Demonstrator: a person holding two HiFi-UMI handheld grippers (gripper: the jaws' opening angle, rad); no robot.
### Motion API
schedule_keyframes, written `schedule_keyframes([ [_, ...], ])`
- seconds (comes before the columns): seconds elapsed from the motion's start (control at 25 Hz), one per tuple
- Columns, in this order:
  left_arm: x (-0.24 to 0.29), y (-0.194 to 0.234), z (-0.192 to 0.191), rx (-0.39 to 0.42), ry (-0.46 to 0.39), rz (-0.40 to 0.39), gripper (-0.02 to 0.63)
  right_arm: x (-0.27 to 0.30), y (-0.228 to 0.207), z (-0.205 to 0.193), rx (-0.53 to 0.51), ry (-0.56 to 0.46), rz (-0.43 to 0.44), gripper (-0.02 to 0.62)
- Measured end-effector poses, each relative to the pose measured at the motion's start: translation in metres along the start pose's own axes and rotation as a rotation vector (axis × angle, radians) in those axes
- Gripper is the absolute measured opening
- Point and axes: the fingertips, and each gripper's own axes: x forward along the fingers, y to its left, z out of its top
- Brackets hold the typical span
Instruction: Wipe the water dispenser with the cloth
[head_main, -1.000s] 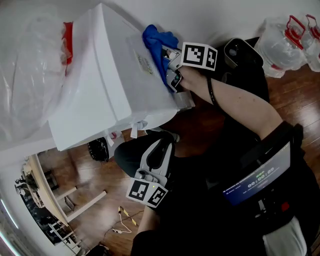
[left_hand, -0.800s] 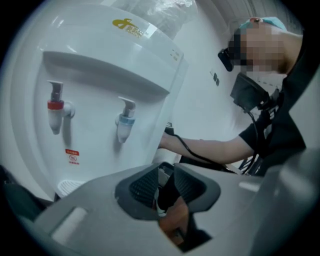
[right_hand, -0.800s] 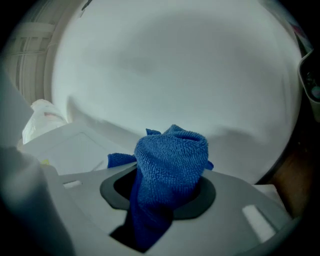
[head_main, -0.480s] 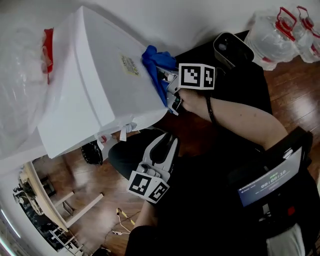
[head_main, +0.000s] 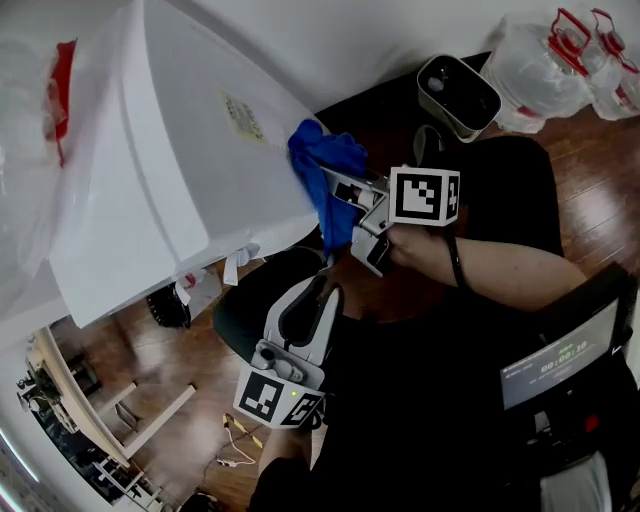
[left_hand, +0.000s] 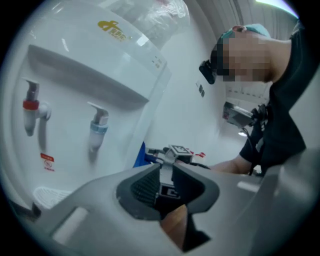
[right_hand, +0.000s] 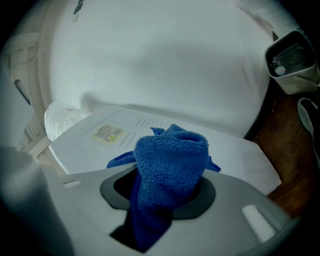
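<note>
The white water dispenser (head_main: 200, 150) fills the left of the head view. My right gripper (head_main: 340, 195) is shut on a bunched blue cloth (head_main: 325, 165), which lies against the dispenser's side panel near its corner. In the right gripper view the cloth (right_hand: 170, 160) bulges out between the jaws of my right gripper (right_hand: 162, 187), above the panel (right_hand: 150, 125). My left gripper (head_main: 325, 285) hangs lower, away from the dispenser. Its jaws have just been closing, and my left gripper (left_hand: 166, 182) shows only a slim gap with nothing in it. It faces the dispenser front (left_hand: 100, 65) and its two taps.
Plastic water bottles (head_main: 560, 60) and a grey-and-white device (head_main: 458, 92) stand on the wooden floor at the upper right. A plastic-wrapped bottle (head_main: 40, 100) sits on the dispenser. A wooden rack (head_main: 80, 400) is at the lower left. The person's dark clothing fills the lower right.
My right gripper has dragged the cloth along the dispenser's side, away from the yellow label toward the panel's corner. The left gripper has shifted slightly and its marker cube sits lower in view.
</note>
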Motion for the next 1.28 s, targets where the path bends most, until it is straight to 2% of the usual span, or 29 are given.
schedule_keyframes([
  [0.2,-0.008,0.006,-0.018,-0.012,0.025,0.096,0.083,0.064,-0.055,0.049,-0.044,-0.066,-0.035,0.160],
  [0.36,-0.010,0.003,-0.025,-0.025,0.041,0.120,0.083,0.108,-0.116,0.085,-0.084,-0.113,-0.099,0.160],
  [0.52,-0.013,0.004,-0.053,-0.054,0.127,0.115,0.083,0.121,-0.169,0.086,-0.074,-0.100,-0.150,0.160],
  [0.6,-0.007,0.006,-0.059,-0.059,0.153,0.102,0.083,0.118,-0.176,0.081,-0.055,-0.098,-0.144,0.160],
  [0.8,0.025,0.002,-0.045,-0.073,0.134,0.039,0.083,0.085,-0.143,0.044,-0.022,-0.068,-0.115,0.158],
  [0.92,0.042,-0.007,-0.040,-0.059,0.124,-0.022,0.083,0.062,-0.110,0.023,-0.009,-0.029,-0.093,0.158],
  [1.0,0.051,-0.010,-0.041,-0.052,0.126,-0.051,0.083,0.051,-0.081,0.019,-0.012,-0.003,-0.048,0.158],
  [1.16,0.067,-0.016,-0.048,-0.095,0.145,-0.056,0.083,0.045,-0.014,0.036,-0.055,-0.019,0.109,0.158],
  [1.28,0.073,-0.012,-0.064,-0.095,0.195,-0.048,0.083,0.058,-0.005,0.059,-0.107,-0.067,0.183,0.158],
])
